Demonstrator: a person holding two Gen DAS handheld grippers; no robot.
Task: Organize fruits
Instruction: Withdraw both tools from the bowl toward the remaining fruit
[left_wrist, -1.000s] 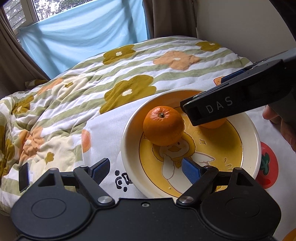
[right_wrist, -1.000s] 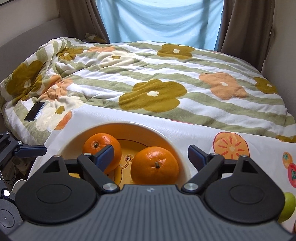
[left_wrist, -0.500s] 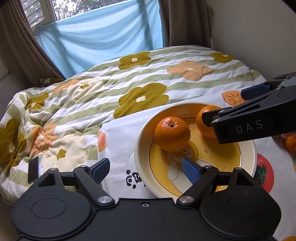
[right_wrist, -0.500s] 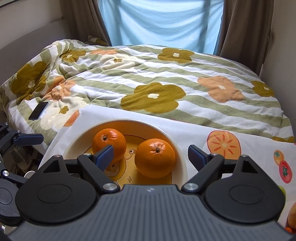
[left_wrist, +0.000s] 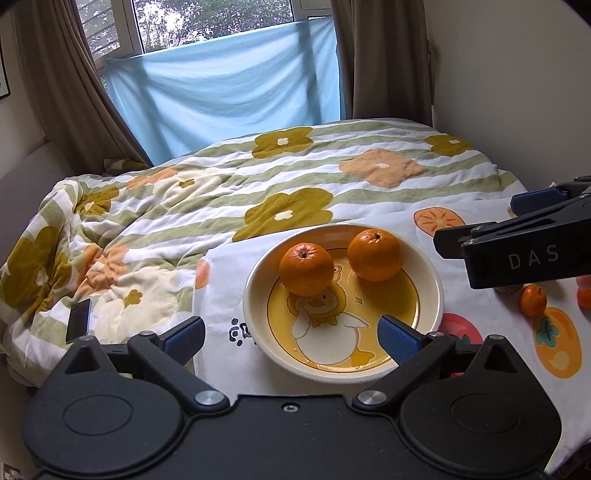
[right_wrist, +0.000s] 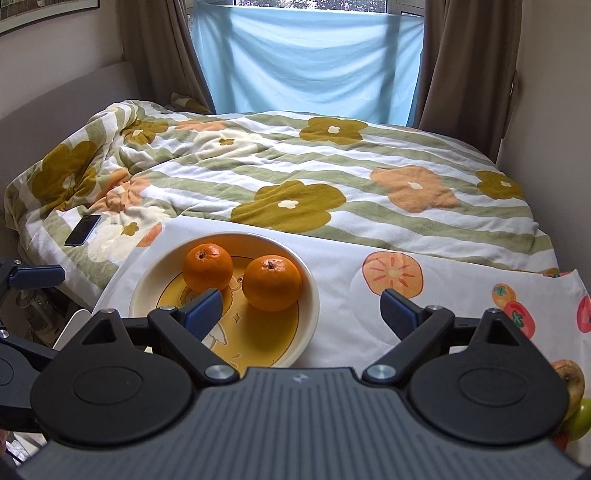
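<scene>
Two oranges sit in a cream bowl (left_wrist: 434, 291) with a yellow duck picture: one on the left (left_wrist: 306, 268), one on the right (left_wrist: 374, 254). The bowl rests on a white fruit-print cloth (left_wrist: 225, 273). In the right wrist view the bowl (right_wrist: 310, 317) holds the same oranges (right_wrist: 207, 267) (right_wrist: 272, 283). My left gripper (left_wrist: 291, 336) is open and empty, held back in front of the bowl. My right gripper (right_wrist: 301, 308) is open and empty, above the bowl's right edge; it also shows from the side at the right of the left wrist view (left_wrist: 517, 240).
A small tangerine (left_wrist: 532, 301) lies on the cloth to the right of the bowl. More fruit (right_wrist: 576, 402) lies at the right edge of the right wrist view. A black phone (right_wrist: 82, 229) lies on the flowered quilt (right_wrist: 295, 177) at left.
Both grippers have pulled back and up from the bowl. The right gripper no longer straddles the right orange, which stays in the bowl.
</scene>
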